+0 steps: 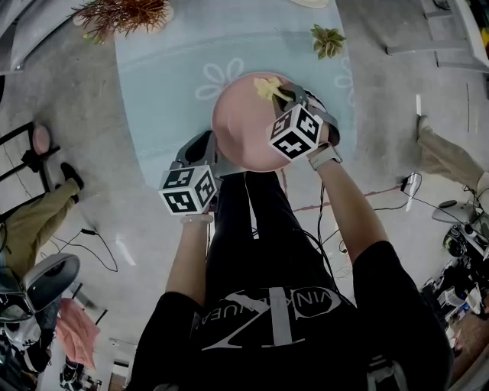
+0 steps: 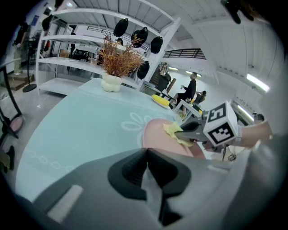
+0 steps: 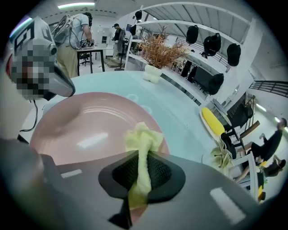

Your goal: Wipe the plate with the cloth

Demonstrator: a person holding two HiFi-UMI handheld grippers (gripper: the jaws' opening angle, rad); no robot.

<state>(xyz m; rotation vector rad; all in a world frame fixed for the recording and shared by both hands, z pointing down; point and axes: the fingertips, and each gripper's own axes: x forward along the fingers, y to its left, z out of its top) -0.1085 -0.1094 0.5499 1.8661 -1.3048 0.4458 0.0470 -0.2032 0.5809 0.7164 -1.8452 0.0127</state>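
A pink plate (image 1: 241, 122) is over the near edge of the pale blue table (image 1: 168, 84). My left gripper (image 1: 212, 145) is shut on the plate's left rim; in the left gripper view the jaws (image 2: 146, 157) meet with the plate (image 2: 157, 132) just beyond them. My right gripper (image 1: 286, 93) is shut on a crumpled yellow cloth (image 1: 267, 86). In the right gripper view the cloth (image 3: 141, 139) sticks out past the jaws (image 3: 143, 168) onto the plate's face (image 3: 81, 126). The left gripper view shows that cloth (image 2: 173, 130) pressed on the plate.
A dried plant in a white vase (image 1: 122, 11) stands at the table's far left and a small green plant (image 1: 327, 40) at its far right. A yellow corn-shaped thing (image 3: 212, 121) lies on a dish. People (image 1: 38, 214) stand or sit nearby, and cables (image 1: 92, 244) cross the floor.
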